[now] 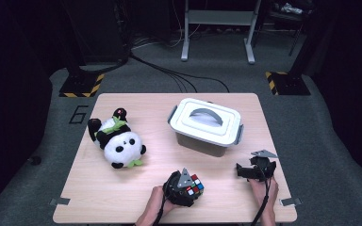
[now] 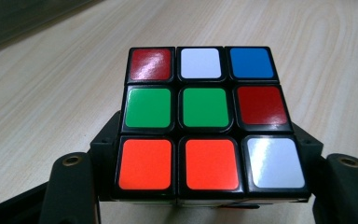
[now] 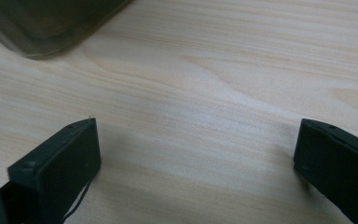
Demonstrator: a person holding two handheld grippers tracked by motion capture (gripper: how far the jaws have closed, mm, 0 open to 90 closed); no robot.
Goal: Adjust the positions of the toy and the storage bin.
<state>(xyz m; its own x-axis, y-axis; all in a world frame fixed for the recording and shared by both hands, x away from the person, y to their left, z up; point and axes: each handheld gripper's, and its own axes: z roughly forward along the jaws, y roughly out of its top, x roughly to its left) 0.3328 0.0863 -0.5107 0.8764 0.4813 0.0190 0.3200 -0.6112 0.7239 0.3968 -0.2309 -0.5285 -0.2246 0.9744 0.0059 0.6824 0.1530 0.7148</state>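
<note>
A scrambled colour cube (image 1: 196, 184) sits near the table's front edge, and my left gripper (image 1: 185, 187) is shut on it. In the left gripper view the cube (image 2: 205, 122) shows red, white, blue, green and orange squares between the black jaws, which press its two sides. My right gripper (image 1: 248, 170) rests low over the table at the front right, open, its jaws far apart with bare wood between them (image 3: 196, 140). A grey box with a white handled lid (image 1: 206, 125) stands in the middle, closed. A panda plush (image 1: 118, 141) lies at the left.
The box's dark lower corner (image 3: 42, 28) lies just beyond my right gripper. Bare wood (image 1: 122, 188) lies at the front left. Beyond the table's far edge, cables (image 1: 179, 77) run across the grey floor between stand bases with yellow-black tape (image 1: 80, 87).
</note>
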